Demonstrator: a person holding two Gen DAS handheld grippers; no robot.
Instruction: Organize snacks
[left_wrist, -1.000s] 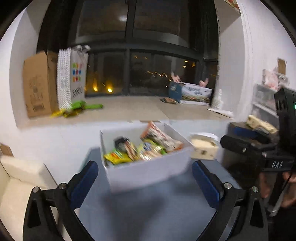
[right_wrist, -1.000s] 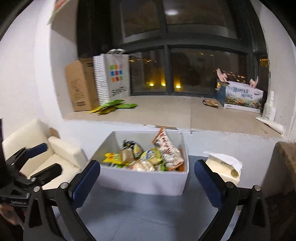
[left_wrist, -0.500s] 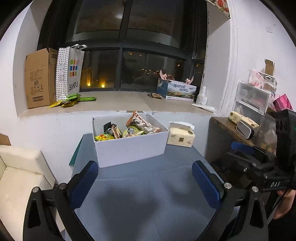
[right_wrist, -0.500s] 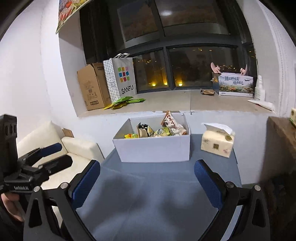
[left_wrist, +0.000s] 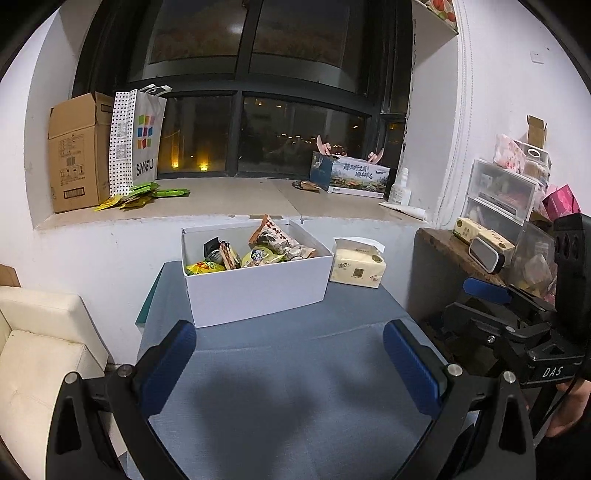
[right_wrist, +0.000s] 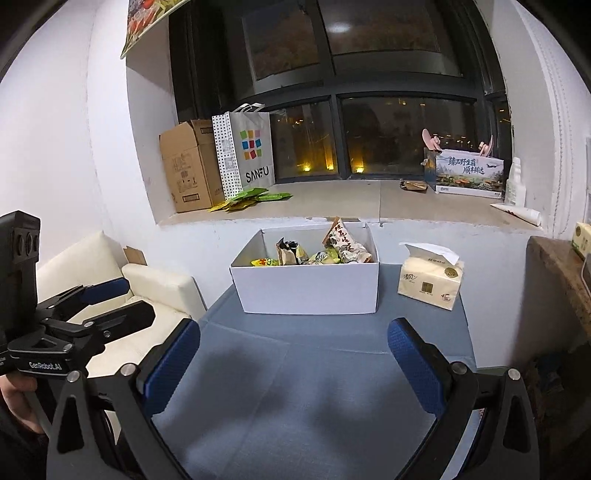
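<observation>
Far left, a cream padded seat (left_wrist: 40, 343), smooth and square-cushioned, sits against the white wall. Above it on the stone windowsill (left_wrist: 229, 199), a brown corrugated cardboard box (left_wrist: 75, 151) stands upright, a glossy paper shopping bag (left_wrist: 138, 142) with a dotted side and coloured squares touching it. Flat green packets (left_wrist: 142, 194) lie fanned at the bag's foot.

Down low, the left gripper (left_wrist: 290, 363) hangs over the blue-grey tablecloth (left_wrist: 295, 387), its jaws wide apart and gripping nothing; the pads (left_wrist: 166, 369) are textured blue rubber on black frames.

Centre now: the white cardboard box (left_wrist: 255, 291), rectangular and open-topped, sits at the far end of the table under the sill. Inside it, the snacks (left_wrist: 255, 251), crinkly foil packets in yellow, green and brown, one tall printed bag leaning up at the back.

Just beside the box, a soft pale-yellow tissue pack (left_wrist: 356, 267), one sheet poking out. On the sill behind, a printed carton (left_wrist: 351, 177) and a white bottle (left_wrist: 400, 188).

Far right, the right gripper (right_wrist: 293, 363), jaws equally spread and empty, over the same cloth. Clear plastic drawers (left_wrist: 498, 199) stack beyond a rough wooden side table (left_wrist: 443, 243).
</observation>
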